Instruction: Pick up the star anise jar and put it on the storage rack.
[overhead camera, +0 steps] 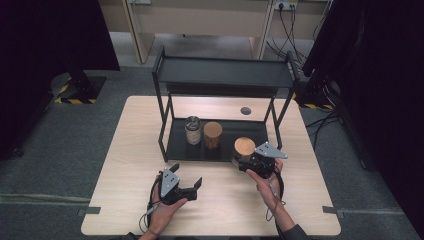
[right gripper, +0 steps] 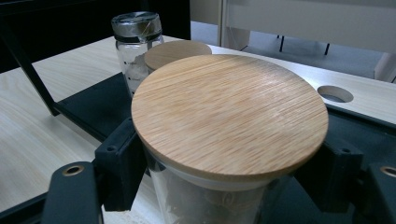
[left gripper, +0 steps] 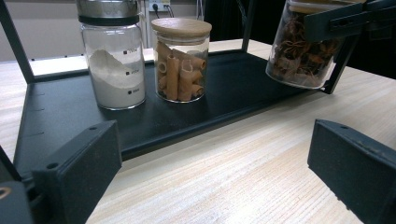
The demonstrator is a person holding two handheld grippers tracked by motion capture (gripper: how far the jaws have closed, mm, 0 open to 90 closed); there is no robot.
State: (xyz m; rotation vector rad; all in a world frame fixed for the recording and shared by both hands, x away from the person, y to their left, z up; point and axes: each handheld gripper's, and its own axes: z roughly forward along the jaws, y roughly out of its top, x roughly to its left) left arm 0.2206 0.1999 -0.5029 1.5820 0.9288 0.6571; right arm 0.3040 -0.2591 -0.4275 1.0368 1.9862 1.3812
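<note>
My right gripper is shut on a glass jar with a round wooden lid, gripped just under the lid. In the left gripper view this jar holds star anise and hangs tilted above the table, at the front right corner of a black rack's lower shelf. On that shelf stand a metal-lidded jar of white powder and a wooden-lidded jar of pasta tubes. My left gripper rests low over the table in front of the rack, open and holding nothing.
The rack has an upper shelf on thin black posts and stands on a light wooden table. A round hole is cut in the tabletop behind the rack. Grey floor, dark curtains and cables surround the table.
</note>
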